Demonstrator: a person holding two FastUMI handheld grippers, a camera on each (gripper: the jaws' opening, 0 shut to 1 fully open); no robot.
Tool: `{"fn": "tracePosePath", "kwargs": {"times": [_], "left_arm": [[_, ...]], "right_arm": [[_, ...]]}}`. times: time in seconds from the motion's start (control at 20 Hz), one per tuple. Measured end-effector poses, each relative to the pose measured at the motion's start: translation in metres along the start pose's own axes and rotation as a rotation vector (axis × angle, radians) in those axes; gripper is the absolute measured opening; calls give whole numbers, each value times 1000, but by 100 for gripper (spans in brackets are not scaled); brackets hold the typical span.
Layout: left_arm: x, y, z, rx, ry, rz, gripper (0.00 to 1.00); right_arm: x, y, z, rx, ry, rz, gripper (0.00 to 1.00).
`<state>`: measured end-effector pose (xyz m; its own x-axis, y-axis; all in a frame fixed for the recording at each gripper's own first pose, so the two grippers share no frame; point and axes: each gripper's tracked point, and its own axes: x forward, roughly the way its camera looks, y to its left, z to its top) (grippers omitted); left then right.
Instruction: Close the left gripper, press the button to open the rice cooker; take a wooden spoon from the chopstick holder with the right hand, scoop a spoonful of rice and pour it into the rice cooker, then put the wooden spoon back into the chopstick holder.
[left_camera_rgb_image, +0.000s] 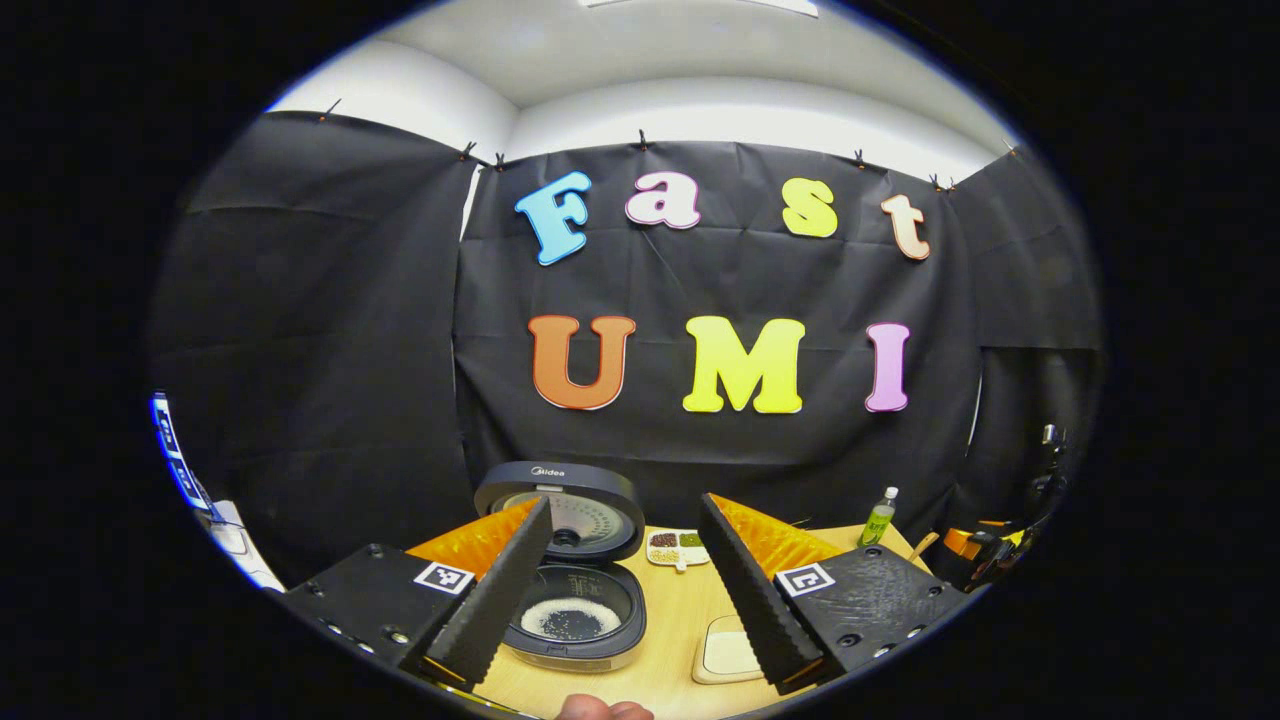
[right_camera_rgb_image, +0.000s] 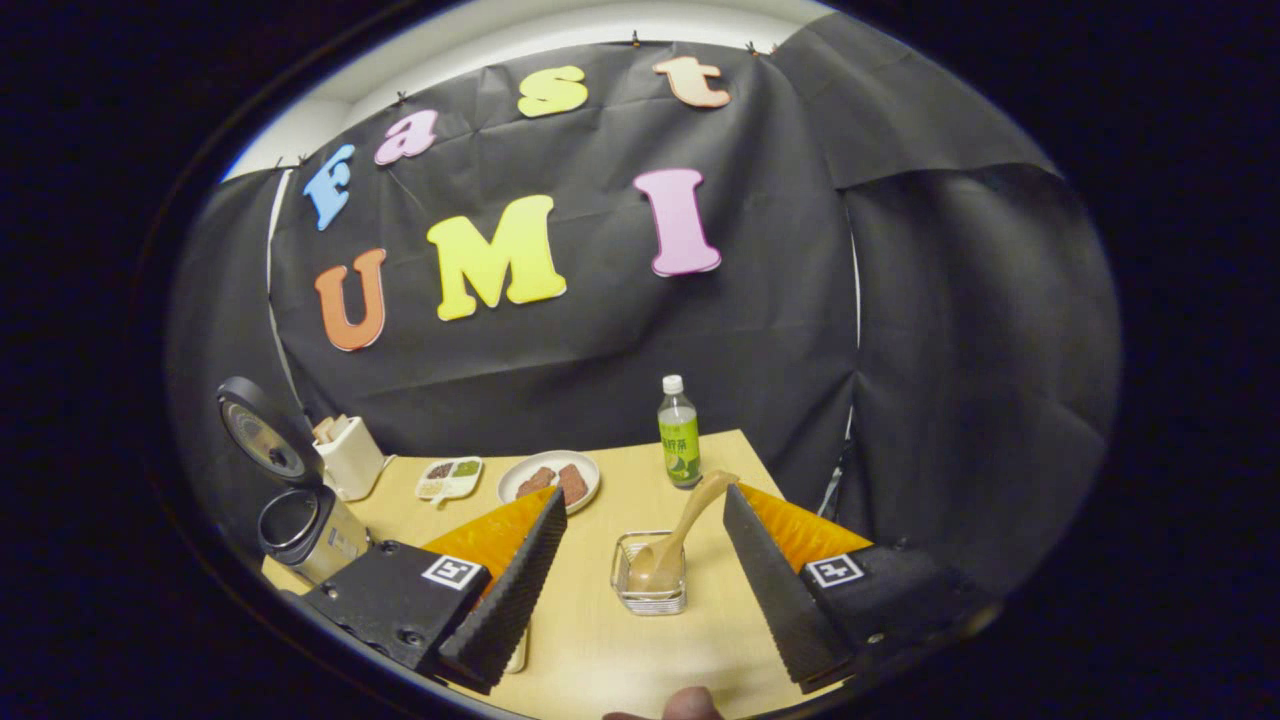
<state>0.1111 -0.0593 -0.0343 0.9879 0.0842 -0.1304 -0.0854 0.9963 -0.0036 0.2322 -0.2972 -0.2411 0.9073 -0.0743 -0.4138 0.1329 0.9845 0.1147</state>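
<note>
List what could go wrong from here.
1. The wooden spoon leans at a slant in the small chopstick holder; it could tip out or topple the holder.
2. The rice cooker stands open with its lid raised, so a passing gripper might knock it.
3. The green bottle stands nearby and could be toppled.

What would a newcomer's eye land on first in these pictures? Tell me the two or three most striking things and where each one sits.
The rice cooker stands open on the wooden table, lid tipped back, pale grains lying in its pot, between the open fingers of the left hand-held gripper. In the right gripper view, a wooden spoon leans out of a clear holder ahead of the open right hand-held gripper, with a green bottle upright by the back wall.
</note>
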Motion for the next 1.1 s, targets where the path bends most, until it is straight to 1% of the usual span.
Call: {"fn": "tracePosePath", "kwargs": {"times": [0.2,0.25,0.3,0.35,0.4,0.5,0.55,0.6,0.65,0.75,0.8,0.85,0.9,0.95,1.0,1.05,1.1], "left_arm": [[-2,-4,-8,-16,33,40,94],[-3,-1,-10,-12,42,54,95],[-5,1,-12,-8,51,67,95],[-6,3,-14,-3,59,82,95],[-7,7,-17,3,68,99,95],[-10,13,-21,26,75,136,95],[-11,14,-24,33,84,145,94],[-14,14,-26,35,90,151,95],[-17,15,-27,33,96,156,95],[-20,21,-27,27,103,173,94],[-22,26,-28,26,110,185,94],[-23,29,-30,22,117,197,94],[-24,30,-31,10,125,202,94],[-24,29,-32,-3,130,201,94],[-24,29,-32,-8,130,202,95],[-27,30,-32,-8,127,204,95],[-27,31,-30,-9,122,204,95]], "right_arm": [[60,-23,-32,14,104,-8,97],[73,-25,-40,6,128,-7,100],[86,-28,-46,-7,146,-4,96],[99,-29,-51,-22,158,-5,100],[110,-31,-56,-33,174,-2,94],[128,-32,-68,-37,207,10,94],[135,-33,-74,-37,227,17,98],[141,-31,-81,-33,246,27,89],[146,-30,-86,-28,265,39,91],[156,-29,-91,-12,287,58,84],[158,-30,-94,-5,296,61,74],[159,-30,-95,5,303,68,70],[157,-28,-95,10,308,75,61],[157,-28,-93,1,303,76,58],[156,-29,-91,-7,297,69,45],[155,-26,-88,3,293,78,43],[149,-20,-86,20,294,99,28]]}}
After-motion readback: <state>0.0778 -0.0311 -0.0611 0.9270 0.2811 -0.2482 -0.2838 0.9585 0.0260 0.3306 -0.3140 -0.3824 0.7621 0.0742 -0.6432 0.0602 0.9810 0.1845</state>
